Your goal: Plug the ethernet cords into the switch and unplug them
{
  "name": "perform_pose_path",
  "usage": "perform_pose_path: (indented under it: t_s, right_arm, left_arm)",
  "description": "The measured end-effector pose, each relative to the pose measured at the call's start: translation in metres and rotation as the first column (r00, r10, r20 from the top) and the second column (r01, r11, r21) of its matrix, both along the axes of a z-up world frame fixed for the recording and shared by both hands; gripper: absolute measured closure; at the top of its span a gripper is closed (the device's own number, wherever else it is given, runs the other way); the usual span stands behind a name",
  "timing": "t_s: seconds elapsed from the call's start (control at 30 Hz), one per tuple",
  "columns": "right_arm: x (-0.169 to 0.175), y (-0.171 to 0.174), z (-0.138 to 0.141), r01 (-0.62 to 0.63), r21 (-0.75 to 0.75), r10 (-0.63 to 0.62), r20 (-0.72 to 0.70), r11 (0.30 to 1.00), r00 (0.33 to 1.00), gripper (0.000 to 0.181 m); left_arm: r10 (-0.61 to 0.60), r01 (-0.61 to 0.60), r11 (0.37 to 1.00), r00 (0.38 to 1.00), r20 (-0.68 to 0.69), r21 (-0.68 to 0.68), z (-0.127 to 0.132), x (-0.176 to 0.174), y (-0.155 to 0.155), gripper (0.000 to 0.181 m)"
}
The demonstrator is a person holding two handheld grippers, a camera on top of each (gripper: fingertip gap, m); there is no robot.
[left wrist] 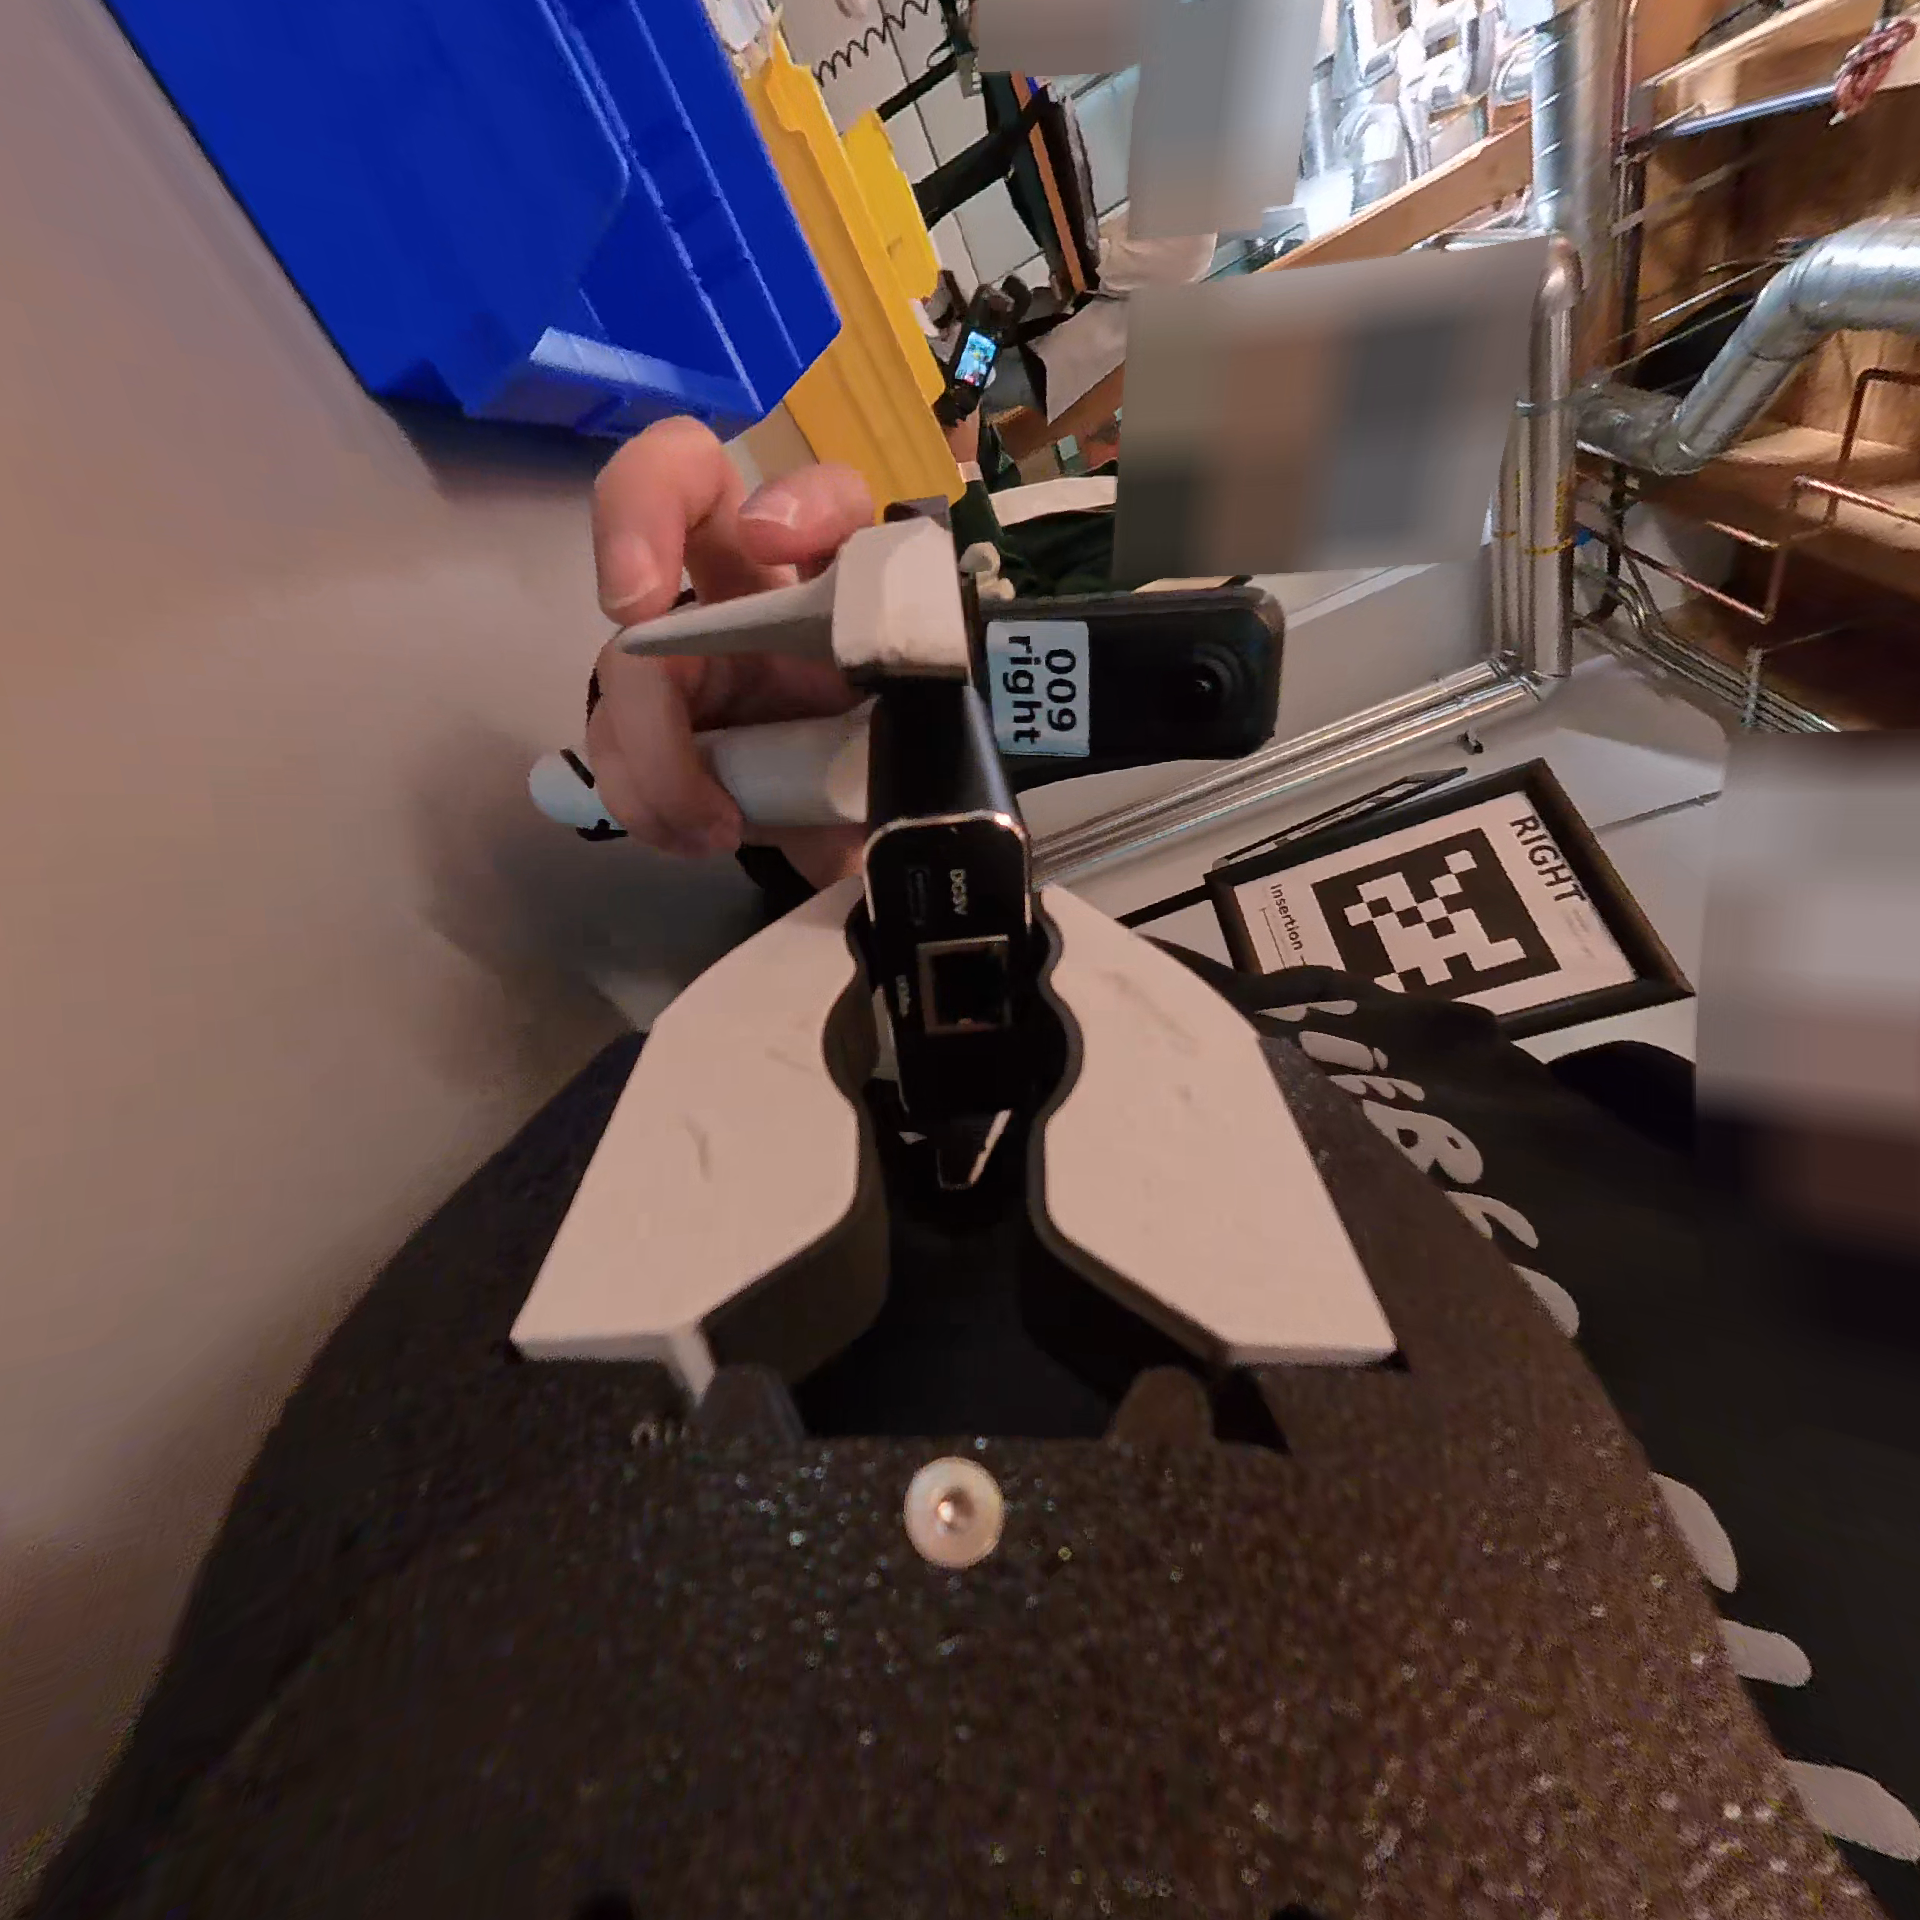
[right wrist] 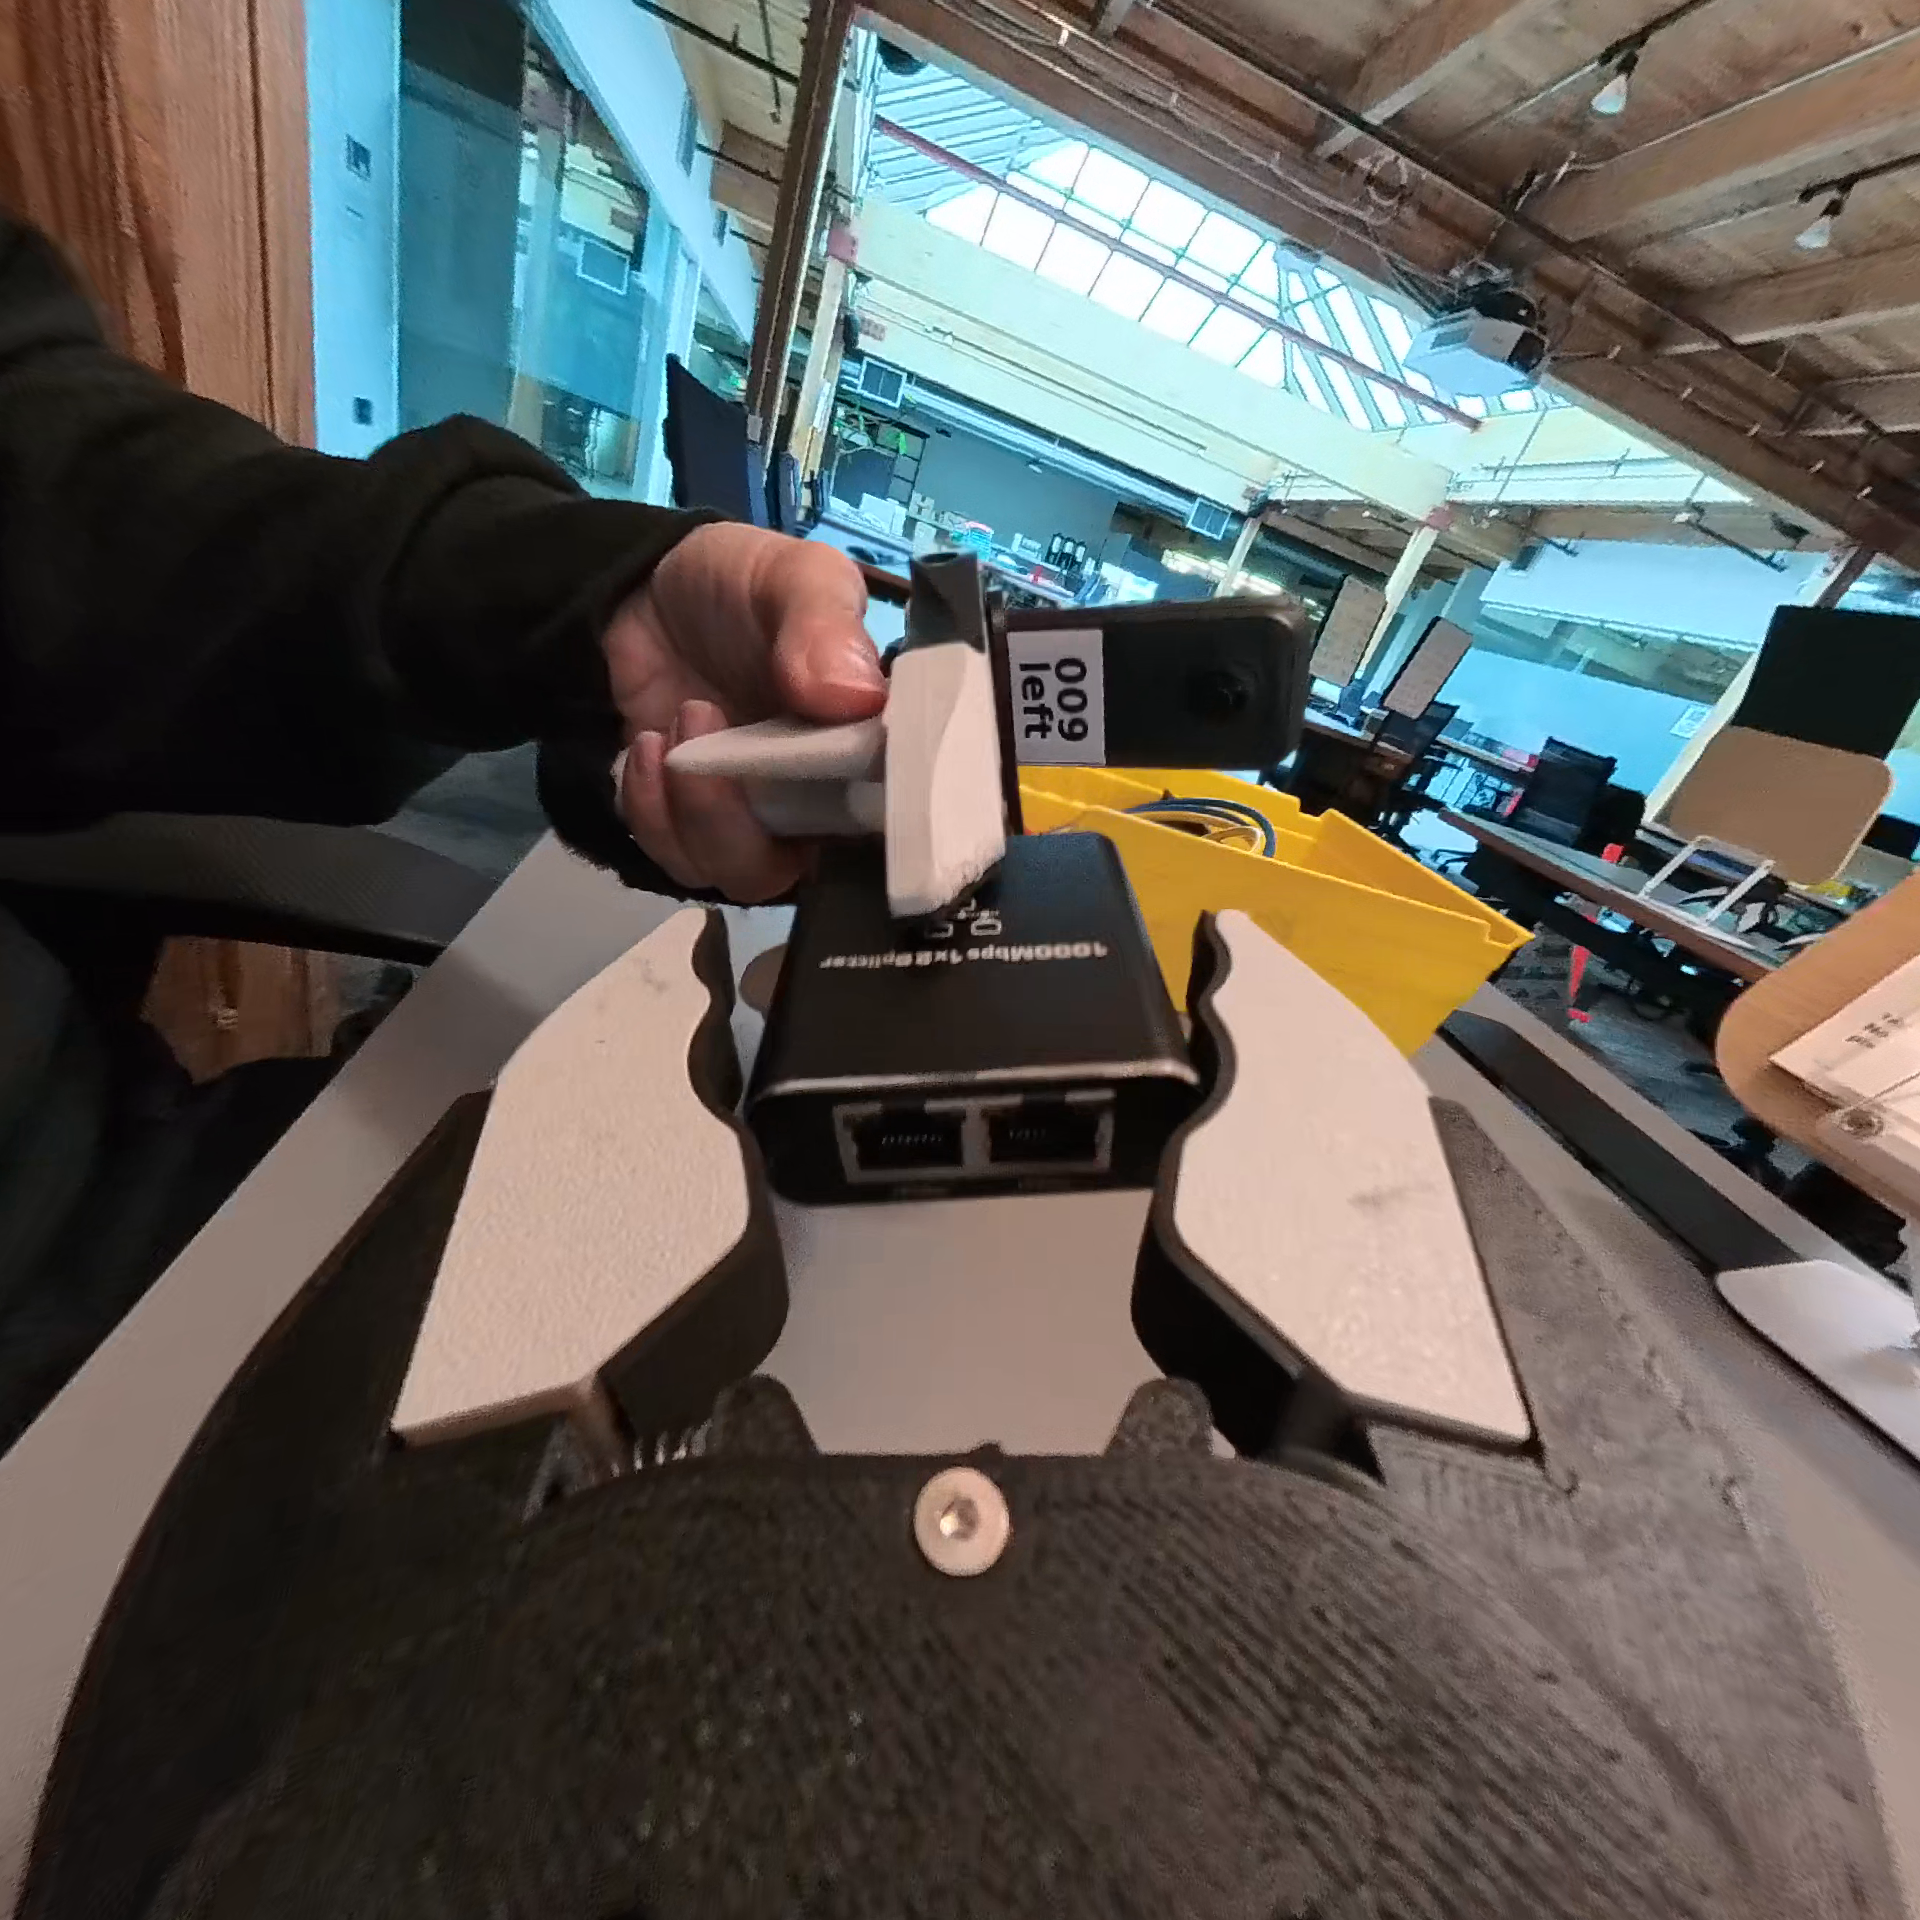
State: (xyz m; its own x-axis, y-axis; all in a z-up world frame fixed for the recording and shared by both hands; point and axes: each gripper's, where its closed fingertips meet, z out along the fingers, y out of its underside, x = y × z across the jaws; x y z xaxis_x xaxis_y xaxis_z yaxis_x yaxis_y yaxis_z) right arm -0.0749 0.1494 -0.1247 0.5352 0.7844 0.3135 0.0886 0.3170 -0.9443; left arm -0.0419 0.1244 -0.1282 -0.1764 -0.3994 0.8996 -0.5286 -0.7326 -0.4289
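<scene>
The black switch is held in the air between both grippers. My left gripper is shut across its thin sides at the end with one empty port. My right gripper is shut across its width at the end with two empty ports. In the left wrist view the right gripper shows on the switch's far end; in the right wrist view the left gripper clamps the switch from above. No cord is plugged in. Coiled cables lie in the yellow bin.
A yellow bin stands just behind the switch on the grey table. A blue bin and the yellow bin stand together. A framed marker card lies nearby. A wooden board is at the right.
</scene>
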Motion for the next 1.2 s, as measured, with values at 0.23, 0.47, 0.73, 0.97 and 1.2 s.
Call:
perform_pose_path:
  t_s: [0.23,0.47,0.73,0.97,1.2]
  right_arm:
    - [0.004,0.007,-0.004,0.036,-0.022,-0.036,-0.006,0.999,0.999,0.101]
    - [0.007,0.014,-0.012,0.072,-0.140,-0.071,0.016,0.987,0.997,0.102]
    - [0.045,0.026,-0.014,0.069,-0.303,-0.123,-0.162,0.950,0.979,0.103]
    - [0.046,0.034,-0.017,0.071,-0.343,-0.141,-0.185,0.937,0.972,0.103]
    - [0.049,0.029,-0.011,0.031,-0.313,-0.109,-0.235,0.949,0.966,0.105]
  left_arm:
    - [0.049,-0.049,0.999,0.999,-0.019,-0.024,-0.003,0.004,0.001,0.157]
    - [0.099,-0.099,0.995,0.995,-0.003,0.013,-0.006,0.006,0.011,0.155]
    - [0.269,-0.264,0.496,0.953,0.142,0.827,0.035,-0.046,0.103,0.146]
    - [0.460,0.277,-0.421,0.886,-0.060,0.864,0.040,-0.156,0.287,0.133]
    - [0.393,0.592,-0.446,0.804,-0.447,0.672,-0.035,-0.160,0.337,0.137]
